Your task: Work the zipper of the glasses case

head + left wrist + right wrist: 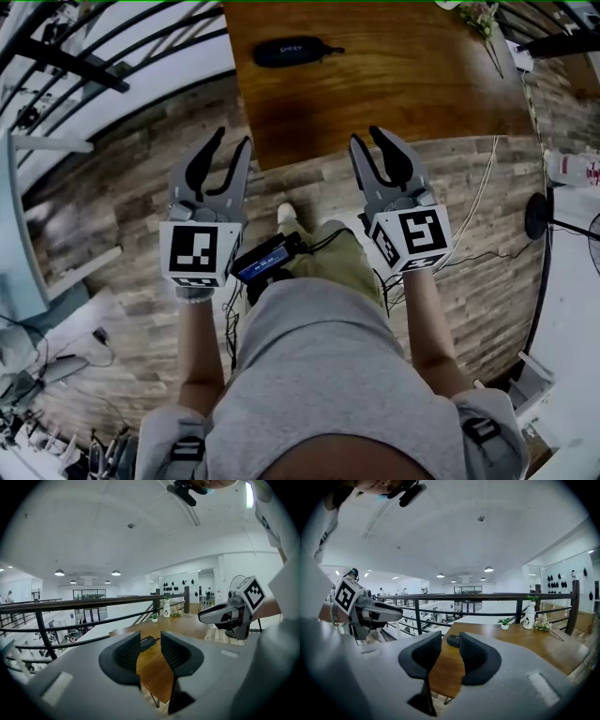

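Note:
The dark glasses case [291, 51] lies zipped-looking and flat on the wooden table [403, 84], near its far left corner. Both grippers hang over the plank floor, short of the table's near edge and well apart from the case. My left gripper [232, 141] is open with nothing between its jaws. My right gripper [367, 138] is also open and empty. In the left gripper view the case [148, 643] shows far off through the gap of the left gripper [150, 638]. In the right gripper view the case [453, 641] likewise shows beyond the right gripper [450, 637].
A black railing [93, 603] runs along the table's left side. At the table's far end stand a white bottle [529, 616] and a small potted plant [504, 623]. A cabled device [262, 260] hangs at the person's waist. A floor fan [539, 216] stands at right.

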Demonstrator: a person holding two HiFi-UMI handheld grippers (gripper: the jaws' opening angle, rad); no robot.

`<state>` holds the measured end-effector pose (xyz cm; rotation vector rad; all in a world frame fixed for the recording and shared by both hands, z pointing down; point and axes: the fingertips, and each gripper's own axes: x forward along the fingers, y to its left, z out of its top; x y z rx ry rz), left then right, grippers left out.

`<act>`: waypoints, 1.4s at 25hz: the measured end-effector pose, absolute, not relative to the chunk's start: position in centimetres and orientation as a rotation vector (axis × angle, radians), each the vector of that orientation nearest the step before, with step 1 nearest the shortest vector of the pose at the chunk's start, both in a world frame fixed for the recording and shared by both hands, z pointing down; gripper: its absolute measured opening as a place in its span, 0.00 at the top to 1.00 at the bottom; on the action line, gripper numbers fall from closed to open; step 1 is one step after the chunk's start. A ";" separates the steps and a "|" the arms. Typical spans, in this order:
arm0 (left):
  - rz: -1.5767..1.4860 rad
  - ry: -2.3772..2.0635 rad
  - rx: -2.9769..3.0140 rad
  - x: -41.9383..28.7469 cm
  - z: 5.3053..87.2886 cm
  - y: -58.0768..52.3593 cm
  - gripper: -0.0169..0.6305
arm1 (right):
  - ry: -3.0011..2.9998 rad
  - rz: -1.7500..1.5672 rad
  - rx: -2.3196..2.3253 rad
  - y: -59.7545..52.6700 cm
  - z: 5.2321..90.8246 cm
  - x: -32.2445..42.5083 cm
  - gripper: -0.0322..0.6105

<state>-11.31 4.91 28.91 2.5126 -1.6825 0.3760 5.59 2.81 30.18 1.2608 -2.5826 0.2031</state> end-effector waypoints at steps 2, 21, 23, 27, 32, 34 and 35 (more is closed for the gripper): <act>0.383 -1.671 2.516 -11.3 29.1 4.5 0.77 | -2.575 0.210 1.261 2.5 30.4 5.5 0.77; 0.615 -1.575 2.560 -9.8 34.1 -3.6 0.67 | -2.557 0.274 1.118 -5.0 34.4 4.5 0.77; 0.666 -1.563 2.550 -9.7 35.2 -4.8 0.65 | -2.556 0.284 1.095 -5.8 34.8 4.4 0.77; 0.786 -1.548 2.558 -9.5 37.3 -7.6 0.62 | -2.552 0.310 1.050 -8.1 36.1 4.0 0.77; 0.976 -1.500 2.580 -9.3 40.2 -10.5 0.59 | -2.539 0.340 0.992 -10.7 38.1 3.3 0.77; 1.045 -1.484 2.578 -9.4 41.0 -11.4 0.58 | -2.534 0.348 0.966 -11.6 38.8 3.0 0.77; 1.070 -1.475 2.577 -9.5 41.3 -12.0 0.58 | -2.530 0.352 0.955 -12.2 39.2 2.9 0.77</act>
